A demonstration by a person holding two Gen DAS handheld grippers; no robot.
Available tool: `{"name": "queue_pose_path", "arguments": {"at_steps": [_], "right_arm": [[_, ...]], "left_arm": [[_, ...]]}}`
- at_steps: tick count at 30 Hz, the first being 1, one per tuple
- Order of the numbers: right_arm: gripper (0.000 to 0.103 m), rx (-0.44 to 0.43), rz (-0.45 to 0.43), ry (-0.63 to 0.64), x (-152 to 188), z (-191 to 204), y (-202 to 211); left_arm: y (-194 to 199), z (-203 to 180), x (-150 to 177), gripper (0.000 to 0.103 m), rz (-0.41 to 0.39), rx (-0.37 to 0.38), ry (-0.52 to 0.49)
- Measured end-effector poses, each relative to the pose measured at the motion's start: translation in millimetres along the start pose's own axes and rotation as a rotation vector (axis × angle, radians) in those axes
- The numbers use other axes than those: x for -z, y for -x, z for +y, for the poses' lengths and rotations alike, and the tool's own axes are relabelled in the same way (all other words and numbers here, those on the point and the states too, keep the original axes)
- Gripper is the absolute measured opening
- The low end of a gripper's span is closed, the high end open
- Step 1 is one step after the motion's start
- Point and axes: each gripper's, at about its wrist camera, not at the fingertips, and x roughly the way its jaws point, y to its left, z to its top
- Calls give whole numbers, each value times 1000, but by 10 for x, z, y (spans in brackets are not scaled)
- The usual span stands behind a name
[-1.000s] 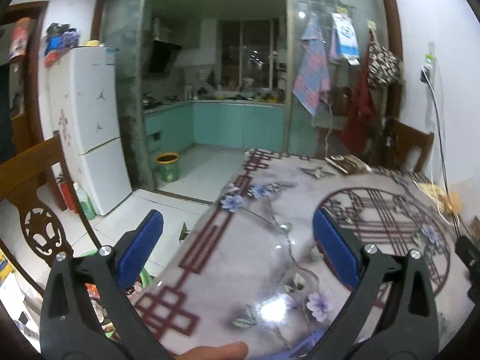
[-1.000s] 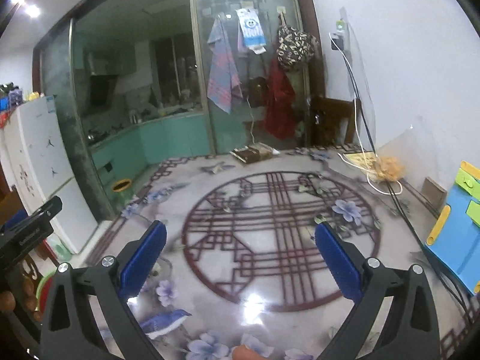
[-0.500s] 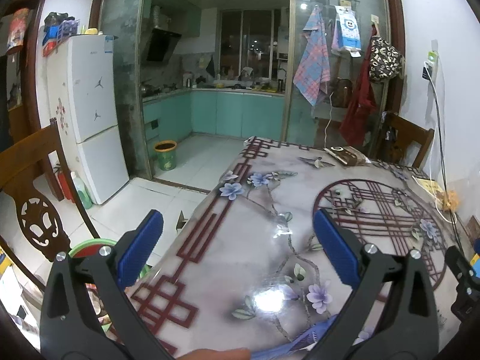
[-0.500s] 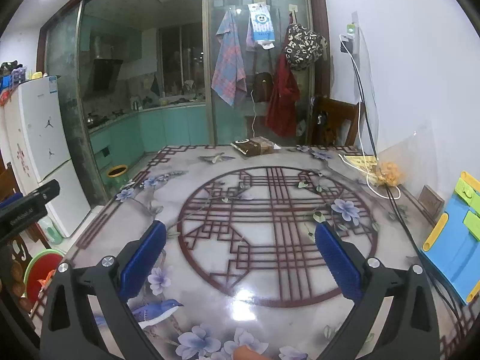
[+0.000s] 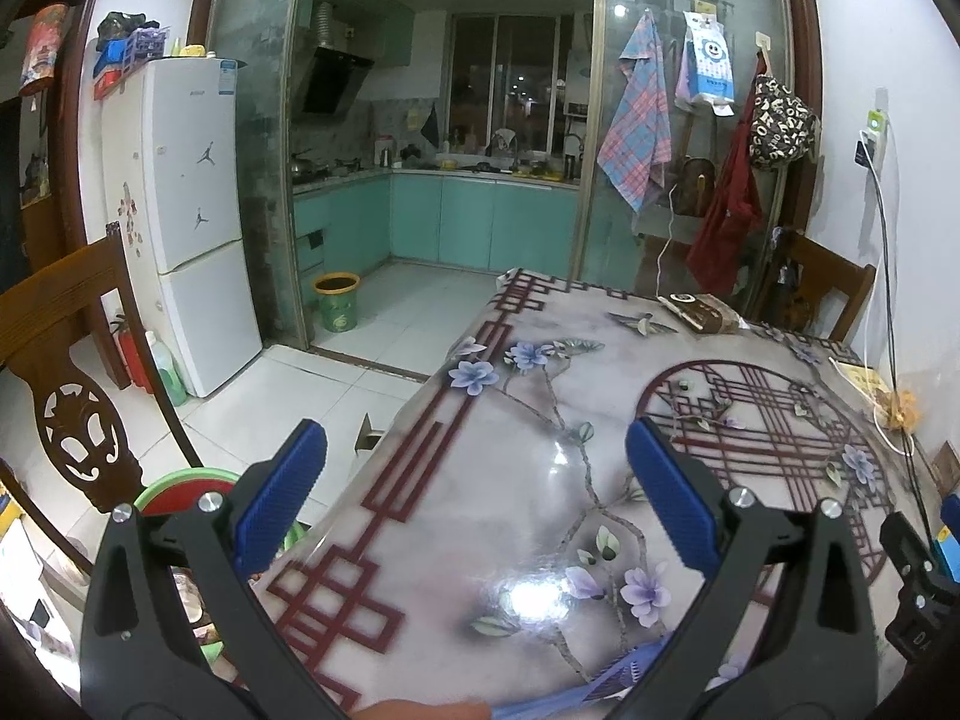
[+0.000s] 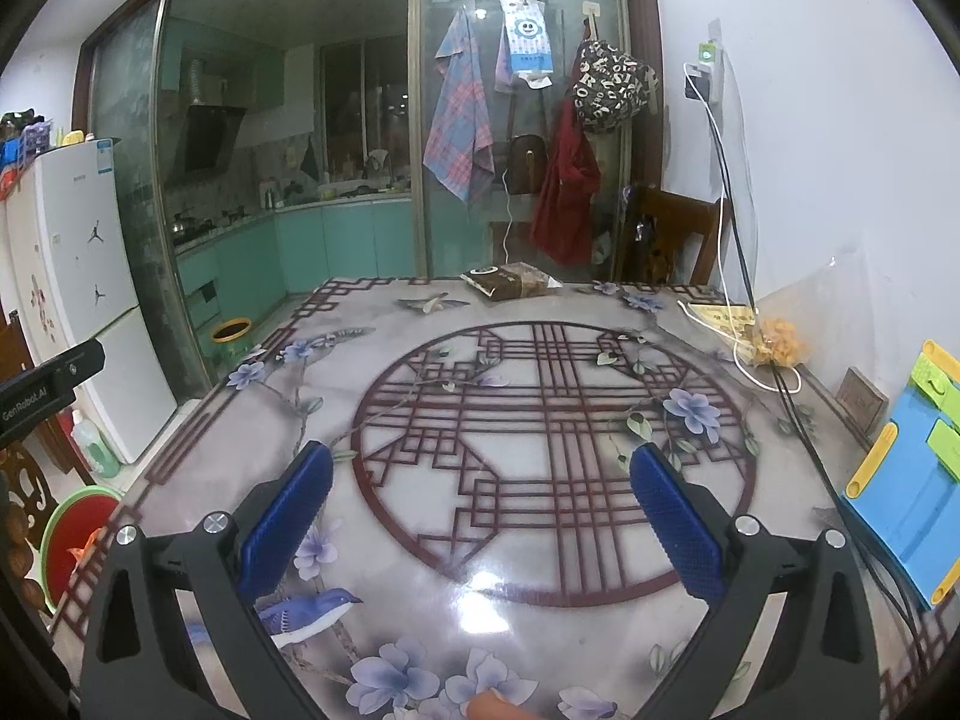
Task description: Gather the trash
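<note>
Left wrist view: the left tool [image 5: 474, 483] is held wide open and empty above the bench [image 5: 510, 516]; a brown packet [image 5: 699, 312] lies far ahead. Right wrist view: the right tool [image 6: 480, 507] is open and empty, the brown packet [image 6: 510, 281] far ahead at the far edge.

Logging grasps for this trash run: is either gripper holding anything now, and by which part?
Nothing is held. The left gripper and right gripper both have jaws wide apart, empty, over the table.

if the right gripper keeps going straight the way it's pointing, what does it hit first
Probably the glossy patterned tabletop: the open right gripper angles down toward its dark red lattice circle, with nothing in between. Depth is uncertain.
</note>
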Motion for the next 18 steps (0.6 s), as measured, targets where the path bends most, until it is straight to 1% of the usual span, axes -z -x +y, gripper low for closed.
{"name": "queue_pose_path", "arguments": {"at_steps": [18], "right_arm": [[96, 1, 16, 3, 32, 13, -39]], "left_arm": [[-2, -20, 34, 98, -6, -9, -29]]}}
